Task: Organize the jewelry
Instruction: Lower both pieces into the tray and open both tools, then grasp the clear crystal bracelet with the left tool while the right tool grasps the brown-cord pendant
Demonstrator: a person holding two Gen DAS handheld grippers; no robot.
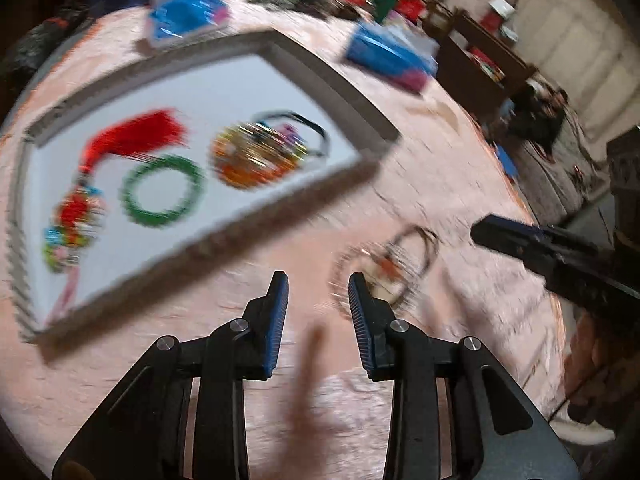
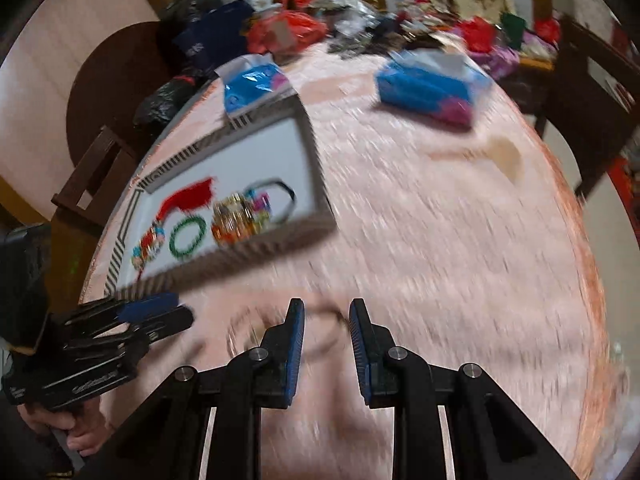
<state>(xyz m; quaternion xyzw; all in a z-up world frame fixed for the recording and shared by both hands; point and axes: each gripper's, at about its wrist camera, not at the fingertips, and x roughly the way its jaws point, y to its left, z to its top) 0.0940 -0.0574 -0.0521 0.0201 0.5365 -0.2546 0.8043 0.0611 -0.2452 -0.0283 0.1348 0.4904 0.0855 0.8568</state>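
A grey-rimmed white tray (image 1: 340,84) lies on the pink tablecloth. It holds a red tassel charm (image 1: 136,136), a green bead bracelet (image 1: 127,196) and a heap of multicoloured bracelets (image 1: 252,156). A loose thin-ringed piece of jewellery (image 1: 384,268) lies on the cloth outside the tray, just right of my left gripper (image 1: 318,284), which is open and empty. My right gripper (image 1: 500,236) reaches in from the right. In the right wrist view my right gripper (image 2: 326,308) has its jaws a little apart, with that blurred jewellery (image 2: 320,332) on the cloth under them. The tray (image 2: 316,168) and left gripper (image 2: 176,314) show there too.
Two blue packets (image 2: 252,80) (image 2: 432,88) lie beyond the tray, with a pile of clutter (image 2: 360,28) at the far end. A brown stain (image 2: 508,156) marks the cloth. A wooden chair (image 2: 92,168) stands by the table's left edge. A hand (image 2: 80,436) holds the left gripper.
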